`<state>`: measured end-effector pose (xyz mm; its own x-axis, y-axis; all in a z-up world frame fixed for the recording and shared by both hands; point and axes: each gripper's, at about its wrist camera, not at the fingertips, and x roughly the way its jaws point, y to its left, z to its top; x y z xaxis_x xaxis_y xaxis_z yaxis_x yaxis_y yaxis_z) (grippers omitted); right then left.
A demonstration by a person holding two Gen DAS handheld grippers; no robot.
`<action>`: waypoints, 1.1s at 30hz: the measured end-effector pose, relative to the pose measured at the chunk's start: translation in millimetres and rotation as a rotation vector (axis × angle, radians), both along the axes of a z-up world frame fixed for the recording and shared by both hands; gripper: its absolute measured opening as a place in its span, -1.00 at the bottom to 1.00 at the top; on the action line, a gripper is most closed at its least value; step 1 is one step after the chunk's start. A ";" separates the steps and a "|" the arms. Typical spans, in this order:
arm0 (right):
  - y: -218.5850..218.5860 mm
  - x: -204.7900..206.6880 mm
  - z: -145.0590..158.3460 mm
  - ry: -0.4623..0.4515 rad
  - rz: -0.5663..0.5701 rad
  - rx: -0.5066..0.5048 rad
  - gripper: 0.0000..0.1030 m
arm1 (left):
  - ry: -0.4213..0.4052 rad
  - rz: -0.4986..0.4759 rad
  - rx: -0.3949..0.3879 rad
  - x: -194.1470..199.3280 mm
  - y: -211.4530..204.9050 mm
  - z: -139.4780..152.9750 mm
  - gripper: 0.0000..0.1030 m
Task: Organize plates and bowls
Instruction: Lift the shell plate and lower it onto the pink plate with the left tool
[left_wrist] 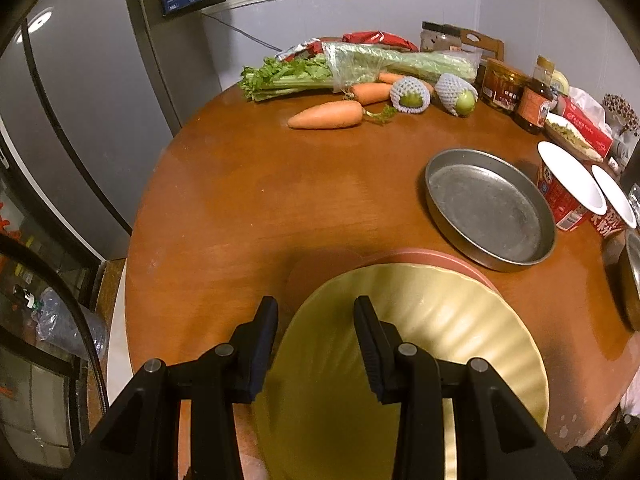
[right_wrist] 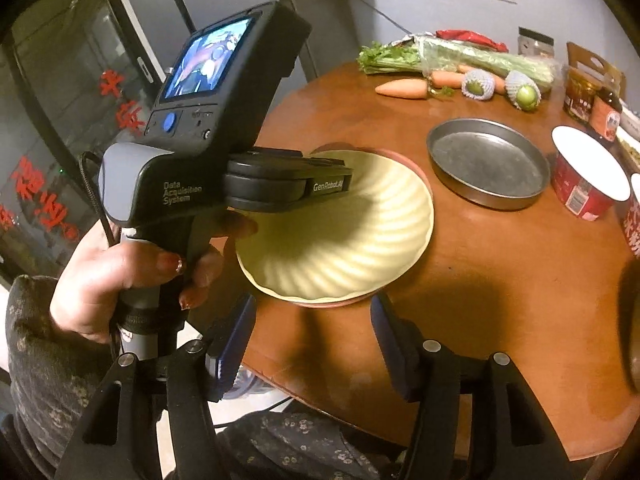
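A fluted yellow plate (left_wrist: 440, 340) (right_wrist: 340, 240) lies on a pink plate (left_wrist: 420, 258) (right_wrist: 416, 168) near the front edge of the round wooden table (left_wrist: 240, 200). My left gripper (left_wrist: 316, 312) (right_wrist: 348, 178) straddles the yellow plate's left rim, one finger outside and one over the inside, and it is closed on that rim. A hand (right_wrist: 120, 280) holds this gripper. My right gripper (right_wrist: 314, 308) stands open at the plate's near rim, and its pads touch nothing. A shallow round metal pan (left_wrist: 488, 208) (right_wrist: 488, 164) sits just behind and to the right of the plates.
Two red instant-noodle cups (left_wrist: 568, 188) (right_wrist: 588, 176) stand right of the pan. Carrots (left_wrist: 324, 116), bagged celery (left_wrist: 320, 68), netted fruit and sauce jars (left_wrist: 500, 84) line the far side. A metal bowl's rim (left_wrist: 632, 280) shows at the right edge. A fridge stands to the left.
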<state>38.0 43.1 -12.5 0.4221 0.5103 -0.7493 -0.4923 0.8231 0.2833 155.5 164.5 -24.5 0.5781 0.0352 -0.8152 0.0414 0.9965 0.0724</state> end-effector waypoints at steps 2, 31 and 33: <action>-3.6 -2.7 2.2 -0.022 -0.002 -0.001 0.20 | -0.028 -0.008 -0.028 -5.5 2.4 7.5 -0.23; -30.0 38.0 -17.2 -0.044 -0.125 -0.021 0.20 | -0.018 0.053 -0.060 -50.3 5.8 -0.6 0.02; -30.6 40.8 -19.2 -0.046 -0.127 -0.022 0.20 | -0.016 0.054 -0.071 -48.3 5.9 -2.3 0.02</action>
